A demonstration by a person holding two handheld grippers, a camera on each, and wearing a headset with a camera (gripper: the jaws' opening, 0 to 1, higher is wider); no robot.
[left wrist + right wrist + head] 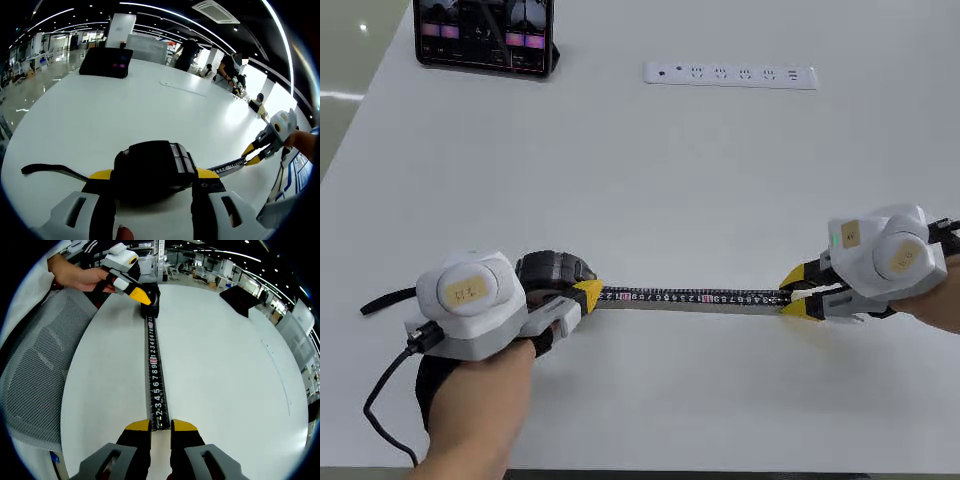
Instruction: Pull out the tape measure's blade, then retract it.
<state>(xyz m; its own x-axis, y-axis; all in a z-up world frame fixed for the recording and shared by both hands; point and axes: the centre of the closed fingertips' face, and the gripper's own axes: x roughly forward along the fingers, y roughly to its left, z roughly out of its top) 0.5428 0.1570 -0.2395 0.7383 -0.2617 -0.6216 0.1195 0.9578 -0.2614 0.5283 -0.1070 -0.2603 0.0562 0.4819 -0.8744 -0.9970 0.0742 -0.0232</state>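
Head view: flat blade (690, 297), rounded case (553, 270)

the light was bright and even, falling from long ceiling strips (279, 27). the white counter (650, 180) looked pale and slightly washed, and the glossy floor (345, 70) beside it threw back glare. shadows were faint, just a thin soft one under the tape blade (690, 297). the head view was sharp. the left and right gripper views bowed hard at their edges, where far details went soft.

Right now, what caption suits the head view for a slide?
The left gripper clamps the tape measure case while the right gripper holds its extended blade.
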